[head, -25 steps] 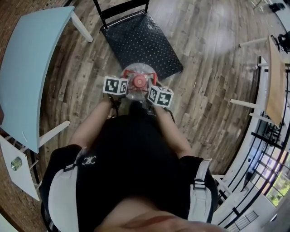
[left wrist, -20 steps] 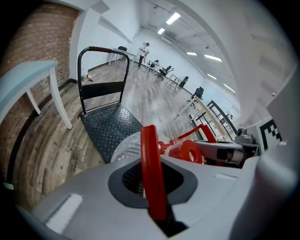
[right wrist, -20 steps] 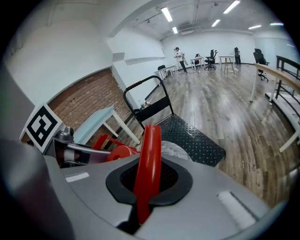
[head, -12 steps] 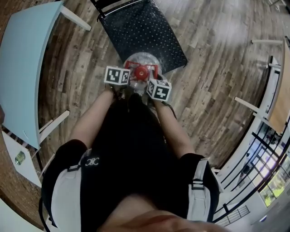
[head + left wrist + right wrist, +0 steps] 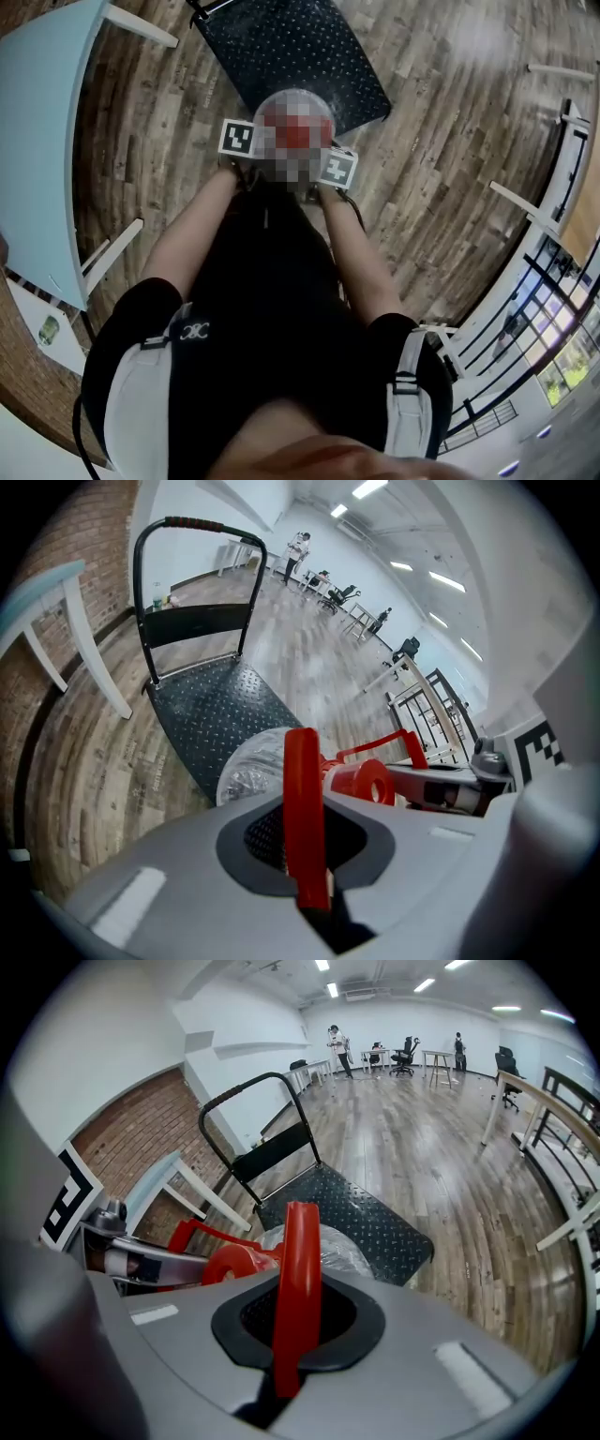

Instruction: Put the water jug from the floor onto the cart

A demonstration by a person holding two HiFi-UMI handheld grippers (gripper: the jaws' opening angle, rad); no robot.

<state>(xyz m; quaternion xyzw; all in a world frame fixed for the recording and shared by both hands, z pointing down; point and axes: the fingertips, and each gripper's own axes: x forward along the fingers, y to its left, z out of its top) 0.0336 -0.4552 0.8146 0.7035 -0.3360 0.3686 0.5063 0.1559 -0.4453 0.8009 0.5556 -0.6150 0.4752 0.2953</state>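
Water jug [image 5: 246,769] is carried at the cart's [image 5: 211,700] near edge by its red handle [image 5: 300,761], clenched between left hand-held gripper [image 5: 305,855] and right hand-held gripper [image 5: 292,1335], seemingly for balance.

From above, the cart [image 5: 291,47] lies at top centre, just beyond the water jug [image 5: 248,766] between my left gripper [image 5: 305,855] and right gripper [image 5: 295,1335]; a table [image 5: 42,141] fills the upper left.

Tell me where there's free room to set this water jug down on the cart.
The black deck is bare wherever it shows, from the near edge to the upright handle frame. The wood floor right of the cart is open too. The left is tighter: a blue table stands close beside it.
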